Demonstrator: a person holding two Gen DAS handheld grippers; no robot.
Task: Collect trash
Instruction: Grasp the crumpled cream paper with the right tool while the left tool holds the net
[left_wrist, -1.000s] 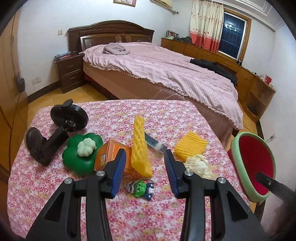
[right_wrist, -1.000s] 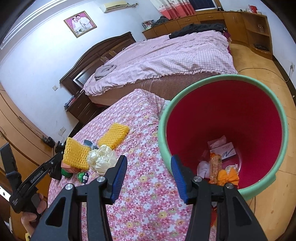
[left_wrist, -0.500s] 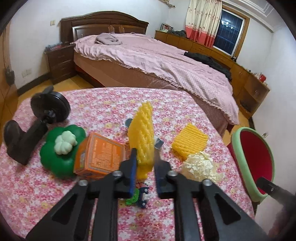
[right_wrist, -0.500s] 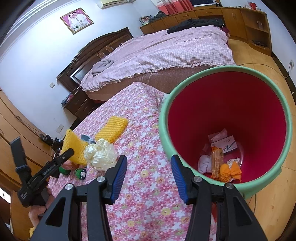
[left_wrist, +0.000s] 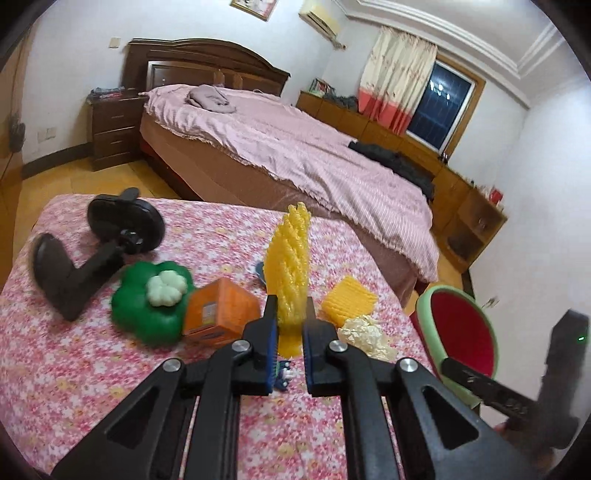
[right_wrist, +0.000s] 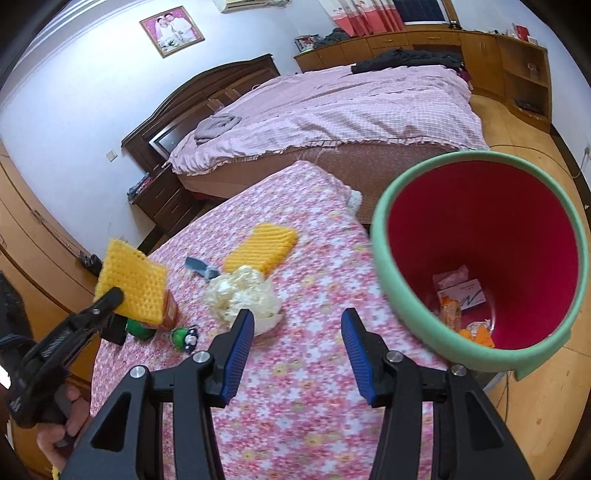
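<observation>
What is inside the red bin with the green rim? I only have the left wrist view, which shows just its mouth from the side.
Observer: The red plastic bin with the green rim holds trash at the bottom: a white paper packet and orange wrappers.
Operator: Is the right hand-held gripper carrying anything?
Observer: No. The right hand-held gripper is open and empty, above the pink floral tablecloth beside the bin.
Operator: Is my yellow net off the table?
Observer: It appears so. The left hand-held gripper pinches the yellow foam mesh net, whose lower edge sits above the orange cardboard box.
</observation>
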